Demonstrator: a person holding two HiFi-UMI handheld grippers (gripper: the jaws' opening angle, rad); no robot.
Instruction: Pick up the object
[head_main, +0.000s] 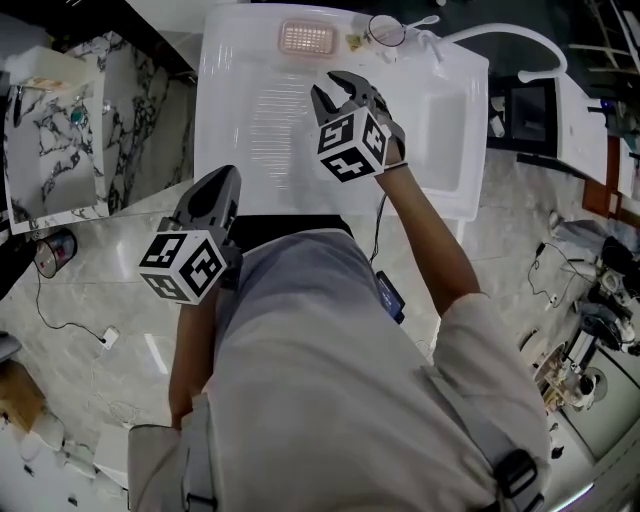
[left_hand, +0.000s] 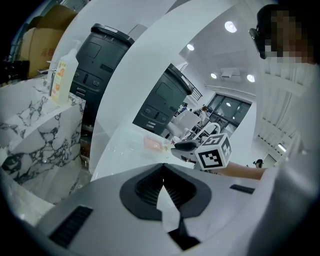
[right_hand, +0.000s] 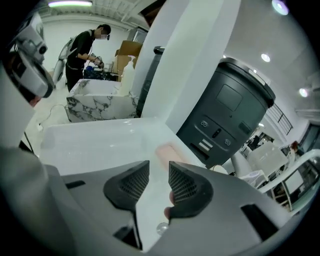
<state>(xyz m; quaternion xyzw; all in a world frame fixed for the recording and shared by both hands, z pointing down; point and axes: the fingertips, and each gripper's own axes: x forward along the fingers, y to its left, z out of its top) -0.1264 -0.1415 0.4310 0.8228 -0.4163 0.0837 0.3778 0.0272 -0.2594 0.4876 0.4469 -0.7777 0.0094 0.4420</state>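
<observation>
— What is met first, nearest the lens?

— A grey-shirted torso (head_main: 330, 380) is seen filling the lower frame. Toward 10 o'clock of it the left gripper (head_main: 222, 180) is held at the near edge of the white desk (head_main: 240, 120). Its jaws are closed together with nothing between them.

— And further right?

— The right gripper (head_main: 335, 90) is stretched out over the desk on a nearly straight forearm, its jaws parted and empty. The pinkish slab (head_main: 306, 38) is found at about 11 o'clock of it, near but untouched, lying flat by the desk's far edge. A basin (head_main: 440, 130) is sunk into the desk at 3 o'clock of that gripper.

— How is the slab expected to handle?

— Whether it is soap or sponge cannot be told. It is judged small and light. If soap, a hard, slippery surface should be allowed for; if sponge, some give. It would probably best be taken across its two long sides, near the middle, with the jaws lowered from above so that the flat base can be lifted clear of the desk.
</observation>
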